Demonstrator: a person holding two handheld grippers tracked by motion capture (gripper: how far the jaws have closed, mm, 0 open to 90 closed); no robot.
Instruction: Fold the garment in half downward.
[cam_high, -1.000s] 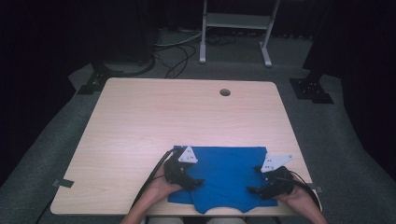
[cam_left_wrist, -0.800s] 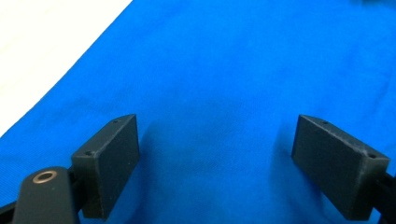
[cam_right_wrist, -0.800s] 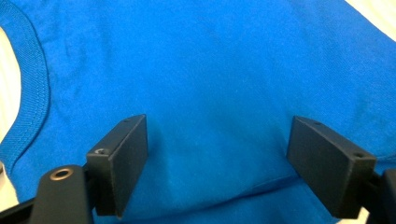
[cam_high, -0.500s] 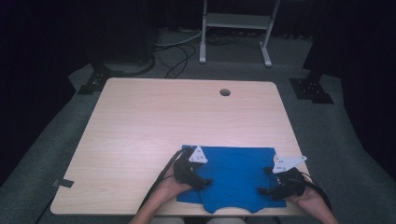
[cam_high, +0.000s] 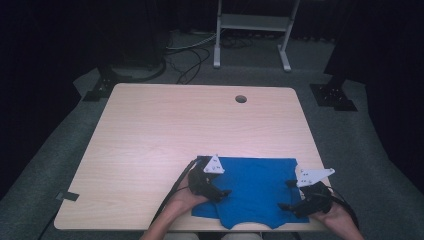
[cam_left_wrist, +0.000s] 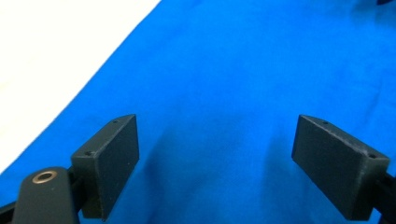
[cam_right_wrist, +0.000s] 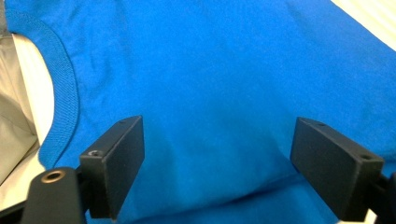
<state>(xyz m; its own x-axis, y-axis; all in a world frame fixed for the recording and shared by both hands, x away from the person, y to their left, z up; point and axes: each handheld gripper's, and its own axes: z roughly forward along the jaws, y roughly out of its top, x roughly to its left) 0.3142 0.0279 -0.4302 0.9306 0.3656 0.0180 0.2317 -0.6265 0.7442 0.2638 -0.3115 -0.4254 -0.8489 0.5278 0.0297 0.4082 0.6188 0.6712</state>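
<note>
A blue shirt (cam_high: 255, 187) lies flat at the table's front edge, and its ribbed collar (cam_right_wrist: 63, 88) shows at the left in the right gripper view. My left gripper (cam_high: 224, 194) rests over the shirt's left side, jaws wide apart above the cloth (cam_left_wrist: 217, 158) and pinching nothing. At the shirt's front right corner is my right gripper (cam_high: 286, 206). Its jaws have just been opening and stand wide (cam_right_wrist: 217, 161), with blue cloth lying loose beneath them.
The wooden table (cam_high: 200, 125) stretches bare beyond the shirt, with a round cable hole (cam_high: 241, 99) near its far edge. A strip of black tape (cam_high: 67, 196) sits on the front left edge. A metal stand (cam_high: 252, 22) and cables are on the floor behind.
Both hands have shifted to the right, the right one more. The right side of the shirt now lies spread further toward the table's right edge.
</note>
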